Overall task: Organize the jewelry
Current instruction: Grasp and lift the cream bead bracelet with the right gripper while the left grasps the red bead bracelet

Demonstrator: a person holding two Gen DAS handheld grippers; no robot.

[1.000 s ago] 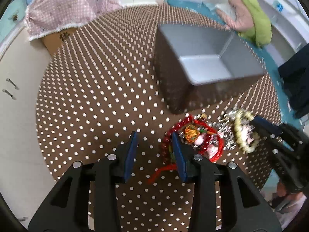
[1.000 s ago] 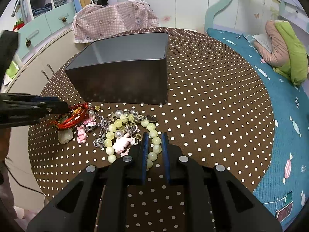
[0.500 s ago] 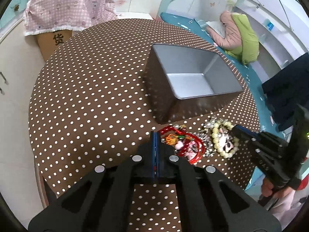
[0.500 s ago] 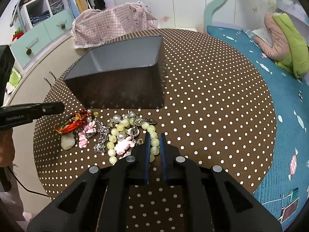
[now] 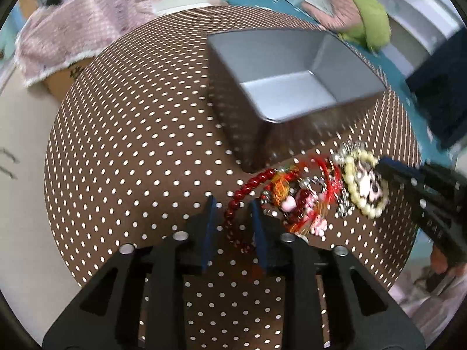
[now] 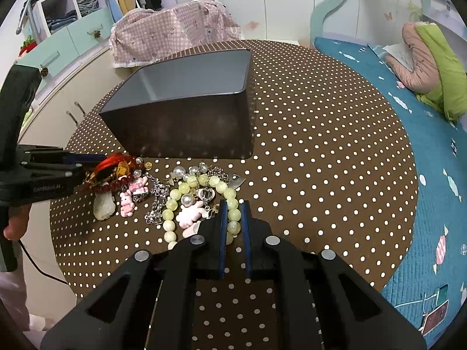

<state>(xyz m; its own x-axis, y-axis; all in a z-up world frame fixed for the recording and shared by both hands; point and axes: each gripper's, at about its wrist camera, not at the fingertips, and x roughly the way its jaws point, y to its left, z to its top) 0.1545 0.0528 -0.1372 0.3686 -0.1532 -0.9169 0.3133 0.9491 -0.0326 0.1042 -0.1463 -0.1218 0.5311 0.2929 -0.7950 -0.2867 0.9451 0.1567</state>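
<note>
Beads (image 5: 243, 195) lengthwise between left fingers (image 5: 209, 218)

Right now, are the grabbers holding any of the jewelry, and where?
Left gripper is open around the red bead string, not gripping. Right gripper has one bead of the pale green bracelet between its fingers; a firm pinch cannot be told.

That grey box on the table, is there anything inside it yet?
The grey box looks empty: its bare floor and inner walls show from the left wrist view. The near inner corner is hidden by its wall. The jewelry pile lies outside, in front.
</note>
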